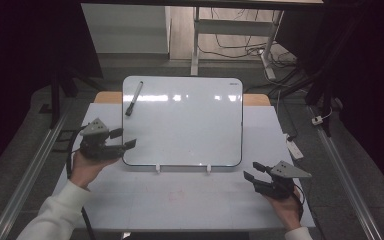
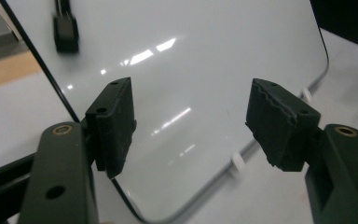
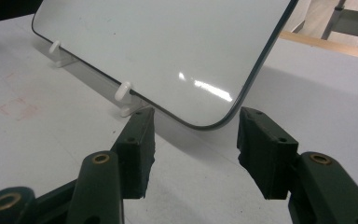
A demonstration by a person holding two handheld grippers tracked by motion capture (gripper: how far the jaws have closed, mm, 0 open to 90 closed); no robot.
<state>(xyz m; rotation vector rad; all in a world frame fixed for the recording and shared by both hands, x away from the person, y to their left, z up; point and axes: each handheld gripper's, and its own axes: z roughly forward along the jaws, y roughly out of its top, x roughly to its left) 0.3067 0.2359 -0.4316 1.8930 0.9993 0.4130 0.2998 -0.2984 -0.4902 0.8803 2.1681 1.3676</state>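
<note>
Two released grippers, left gripper [image 1: 126,139] and right gripper [image 1: 252,171], flank the whiteboard's [image 1: 185,120] near corners; marker [image 1: 133,98] lies at its far-left corner.

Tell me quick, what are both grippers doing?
Left gripper: open, empty, by the glossy white whiteboard.
Right gripper: open, empty.

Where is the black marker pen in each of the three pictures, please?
High view: the black marker pen lies slanted on the upper left corner of the white rounded whiteboard.
Left gripper view: its dark end is at the top left, on the board.
Right gripper view: the pen is not in it.
Shared landmark: the two small white clips under the board's near edge, also in the left gripper view and the right gripper view.
</note>
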